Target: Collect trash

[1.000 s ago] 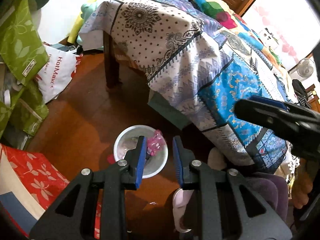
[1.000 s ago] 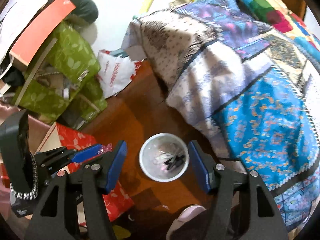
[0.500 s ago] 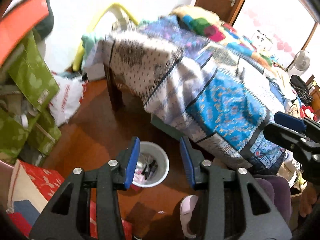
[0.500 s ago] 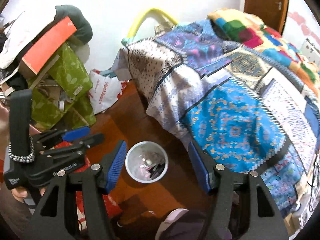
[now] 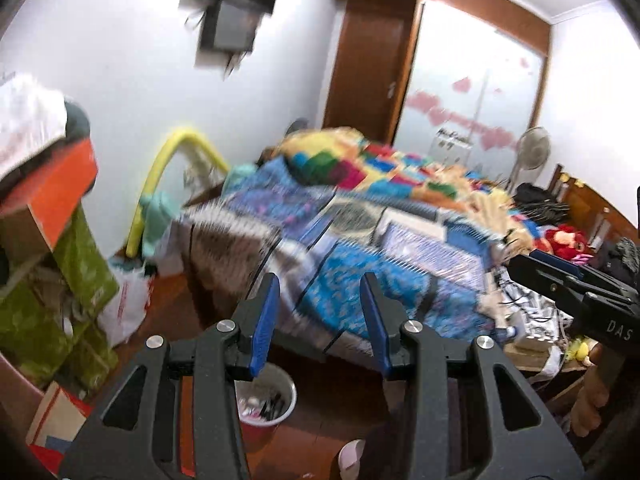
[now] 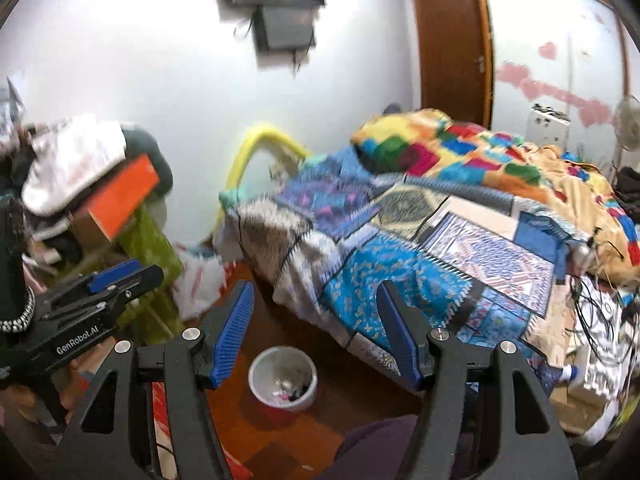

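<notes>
Trash bin on the wooden floor, both grippers held above it with nothing in them.

The white bin (image 6: 283, 376) with scraps inside stands near the foot of the patchwork-covered bed (image 6: 420, 248), which lies to its right. The left gripper (image 5: 318, 322) and right gripper (image 6: 316, 334) both gape wide. Green bags (image 5: 60, 300) are stacked at far left.

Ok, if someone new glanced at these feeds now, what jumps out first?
The bed under bright patchwork quilts fills the right and centre. On the floor beside it stands the white trash bin, with scraps in it. Both the left gripper and the right gripper are open and empty.
</notes>
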A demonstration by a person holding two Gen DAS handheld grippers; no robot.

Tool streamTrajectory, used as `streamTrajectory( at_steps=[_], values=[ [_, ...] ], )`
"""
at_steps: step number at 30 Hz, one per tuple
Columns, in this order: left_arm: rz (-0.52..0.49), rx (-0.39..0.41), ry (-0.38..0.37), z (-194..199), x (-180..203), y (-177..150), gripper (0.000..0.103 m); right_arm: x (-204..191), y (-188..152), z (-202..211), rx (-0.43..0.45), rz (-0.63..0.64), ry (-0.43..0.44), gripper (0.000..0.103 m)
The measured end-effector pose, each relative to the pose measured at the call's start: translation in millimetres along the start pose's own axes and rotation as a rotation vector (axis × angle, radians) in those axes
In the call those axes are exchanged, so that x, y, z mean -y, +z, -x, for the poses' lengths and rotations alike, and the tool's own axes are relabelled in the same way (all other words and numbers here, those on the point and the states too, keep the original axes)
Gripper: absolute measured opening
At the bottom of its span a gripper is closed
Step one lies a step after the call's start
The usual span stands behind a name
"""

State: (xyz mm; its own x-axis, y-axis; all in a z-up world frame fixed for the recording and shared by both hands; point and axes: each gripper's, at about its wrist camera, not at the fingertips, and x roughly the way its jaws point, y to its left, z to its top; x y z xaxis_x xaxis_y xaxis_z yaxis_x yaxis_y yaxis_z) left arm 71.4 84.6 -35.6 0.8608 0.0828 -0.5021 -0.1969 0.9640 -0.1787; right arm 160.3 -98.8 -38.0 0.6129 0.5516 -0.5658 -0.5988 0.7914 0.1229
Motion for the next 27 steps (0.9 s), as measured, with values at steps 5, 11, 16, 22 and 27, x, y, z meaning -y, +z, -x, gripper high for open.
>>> streamTrajectory(
  at_steps=[5, 11, 16, 22, 27],
  values=[
    [-0.039, 0.102, -0.045, 53, 25, -5, 0.043, 1, -13, 68, 0.147, -0.056, -0.040, 0.060],
    [-0.080, 0.198, -0.059, 99, 42, -18, 0.058, -13, -34, 118, 0.292, -0.055, -0.145, 0.060],
    [-0.105, 0.226, -0.054, 115, 49, -28, 0.088, -24, -49, 135, 0.336, -0.031, -0.228, 0.076],
    [-0.123, 0.242, -0.035, 124, 55, -36, 0.099, -27, -59, 147, 0.364, -0.042, -0.266, 0.102],
    [-0.120, 0.234, -0.048, 125, 54, -39, 0.100, -25, -62, 152, 0.382, -0.060, -0.288, 0.103]
  ],
)
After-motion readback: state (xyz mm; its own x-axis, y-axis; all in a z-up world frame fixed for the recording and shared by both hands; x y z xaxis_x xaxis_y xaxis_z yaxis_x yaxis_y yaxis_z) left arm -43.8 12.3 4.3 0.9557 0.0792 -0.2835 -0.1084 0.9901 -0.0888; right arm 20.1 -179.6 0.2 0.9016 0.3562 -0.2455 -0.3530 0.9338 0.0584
